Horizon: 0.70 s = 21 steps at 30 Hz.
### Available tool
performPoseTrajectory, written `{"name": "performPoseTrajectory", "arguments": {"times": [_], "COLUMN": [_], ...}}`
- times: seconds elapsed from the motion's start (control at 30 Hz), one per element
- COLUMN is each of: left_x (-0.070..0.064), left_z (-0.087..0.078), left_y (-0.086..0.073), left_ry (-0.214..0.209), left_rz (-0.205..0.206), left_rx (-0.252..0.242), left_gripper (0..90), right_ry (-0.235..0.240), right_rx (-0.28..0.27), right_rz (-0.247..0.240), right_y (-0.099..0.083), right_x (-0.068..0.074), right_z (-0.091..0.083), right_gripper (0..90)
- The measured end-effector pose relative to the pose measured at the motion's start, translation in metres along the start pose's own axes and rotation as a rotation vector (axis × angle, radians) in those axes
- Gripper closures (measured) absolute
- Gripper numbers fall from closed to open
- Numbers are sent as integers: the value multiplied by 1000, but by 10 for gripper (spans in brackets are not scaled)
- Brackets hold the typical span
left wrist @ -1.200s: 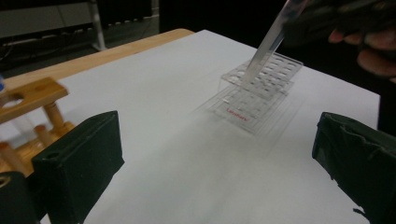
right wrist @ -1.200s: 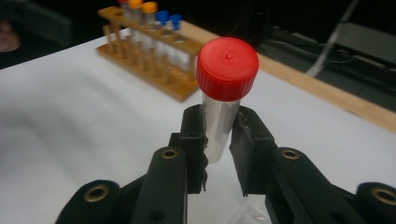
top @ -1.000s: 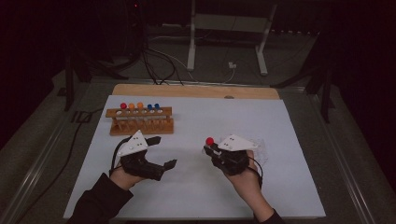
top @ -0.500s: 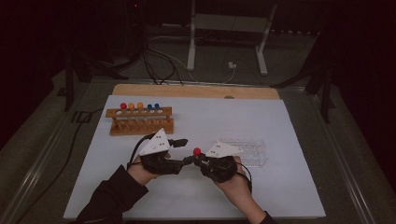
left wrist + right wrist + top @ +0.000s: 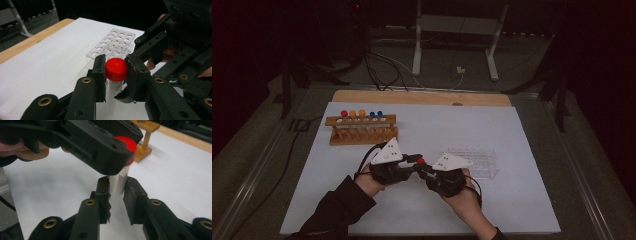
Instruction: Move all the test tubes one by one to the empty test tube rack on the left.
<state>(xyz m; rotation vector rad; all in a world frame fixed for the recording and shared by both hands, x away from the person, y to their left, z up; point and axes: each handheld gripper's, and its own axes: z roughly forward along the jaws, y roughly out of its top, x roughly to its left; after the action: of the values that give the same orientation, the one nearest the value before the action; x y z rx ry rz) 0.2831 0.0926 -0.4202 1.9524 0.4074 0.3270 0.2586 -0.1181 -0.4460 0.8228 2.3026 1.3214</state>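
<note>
Since half a second ago the two grippers have drawn closer, and the red-capped tube [image 5: 115, 75] between them is now gripped from both sides. One tube is in hand, above the white mat [image 5: 522, 130] at the near middle of the table. The left gripper [image 5: 115, 70] has its two jaws closed against the red cap [image 5: 116, 69], one on each side. The right gripper [image 5: 117, 192] clamps the clear, graduated body of the same tube just below the cap. In the high view the two grippers meet tip to tip, left gripper [image 5: 412, 161] and right gripper [image 5: 424, 169].

Two racks stand on the mat. The wooden rack [image 5: 362, 131] at the far left holds five capped tubes — one red, two orange, two blue. The clear plastic rack [image 5: 477, 162] lies just beyond the right gripper, its round holes unfilled as far as I can tell.
</note>
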Motion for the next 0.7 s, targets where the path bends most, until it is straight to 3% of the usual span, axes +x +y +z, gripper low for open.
{"name": "performPoseTrajectory", "arguments": {"times": [0.17,0.33,0.4,0.47,0.7], "left_x": [11,28,36,43,70], "left_z": [-21,-49,-62,-74,-114], "left_y": [-1,-2,-3,-4,-9], "left_ry": [57,148,183,222,365], "left_rz": [-12,-23,-41,-54,-101], "left_rx": [-23,-38,-54,-63,-88], "left_gripper": [717,717,717,717,717], "right_ry": [-2,-10,9,27,13], "right_rx": [-43,-90,-95,-106,-136], "right_rz": [39,61,56,51,44], "right_y": [2,4,5,5,4], "right_x": [-2,-1,-1,-1,-1], "right_z": [-3,-7,-8,-9,-13], "right_gripper": [312,127,22,2,1]}}
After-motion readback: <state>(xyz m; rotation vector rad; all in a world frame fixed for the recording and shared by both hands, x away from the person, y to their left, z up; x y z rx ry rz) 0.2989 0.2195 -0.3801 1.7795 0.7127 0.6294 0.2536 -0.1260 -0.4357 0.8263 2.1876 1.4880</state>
